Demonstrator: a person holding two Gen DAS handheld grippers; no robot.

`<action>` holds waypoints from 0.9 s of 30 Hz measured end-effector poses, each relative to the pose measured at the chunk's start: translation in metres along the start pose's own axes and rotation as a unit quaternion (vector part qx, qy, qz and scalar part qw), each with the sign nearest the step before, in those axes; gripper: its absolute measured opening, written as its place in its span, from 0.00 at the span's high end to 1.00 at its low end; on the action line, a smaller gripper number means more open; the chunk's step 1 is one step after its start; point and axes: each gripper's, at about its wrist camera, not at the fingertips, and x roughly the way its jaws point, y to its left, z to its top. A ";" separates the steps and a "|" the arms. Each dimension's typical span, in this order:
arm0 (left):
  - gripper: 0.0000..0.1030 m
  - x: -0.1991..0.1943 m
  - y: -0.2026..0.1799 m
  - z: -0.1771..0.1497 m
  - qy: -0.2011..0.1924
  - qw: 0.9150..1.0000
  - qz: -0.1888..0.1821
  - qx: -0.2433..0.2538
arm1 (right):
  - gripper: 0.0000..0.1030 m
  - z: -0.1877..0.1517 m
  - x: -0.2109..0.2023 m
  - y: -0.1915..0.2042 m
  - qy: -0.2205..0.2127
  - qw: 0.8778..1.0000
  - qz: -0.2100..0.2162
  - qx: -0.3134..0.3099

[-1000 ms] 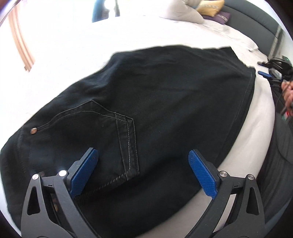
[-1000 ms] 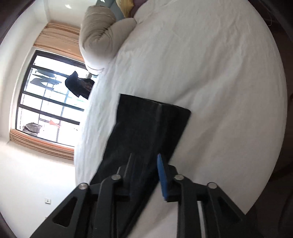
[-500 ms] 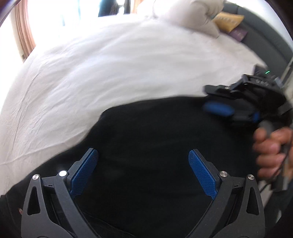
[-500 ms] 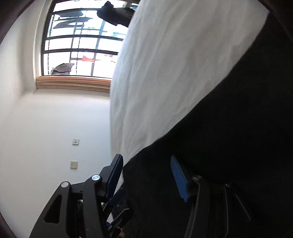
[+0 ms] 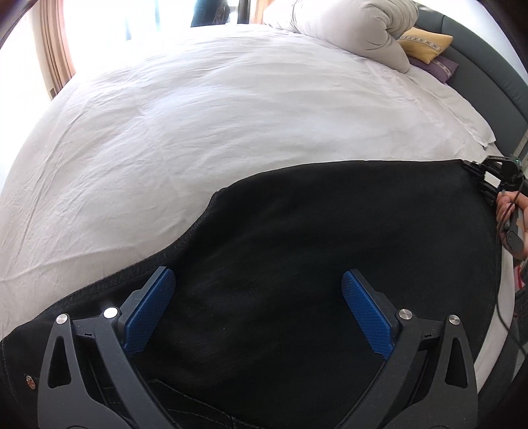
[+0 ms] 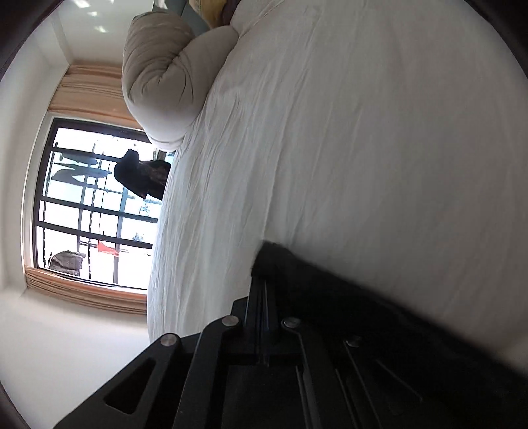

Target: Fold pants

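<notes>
Black pants [image 5: 330,237] lie folded lengthwise on the white bed [image 5: 231,115], spread across the near half of the left wrist view. My left gripper [image 5: 257,307] is open and empty, hovering over the pants near the waist end. My right gripper [image 5: 475,171] shows at the far right, held by a hand, pinching the far corner of the pants. In the right wrist view the right gripper [image 6: 264,297] has its jaws closed together on the black fabric edge [image 6: 280,260], which drapes over its right side.
A rolled grey duvet [image 5: 346,26] and a yellow cushion [image 5: 425,43] lie at the head of the bed by the dark headboard [image 5: 495,76]. A window [image 6: 89,211] with curtains stands beyond the far side. The bed's edge [image 5: 501,330] runs along the right.
The right gripper closed on the pants' far corner and drew it out to the right, stretching the fabric flat. The left gripper stayed open and lifted its view toward the bed.
</notes>
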 end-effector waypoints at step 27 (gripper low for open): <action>0.00 -0.016 -0.060 -0.025 0.023 0.998 -0.065 0.006 | 0.05 -0.082 -0.081 -0.008 0.073 0.997 0.018 0.036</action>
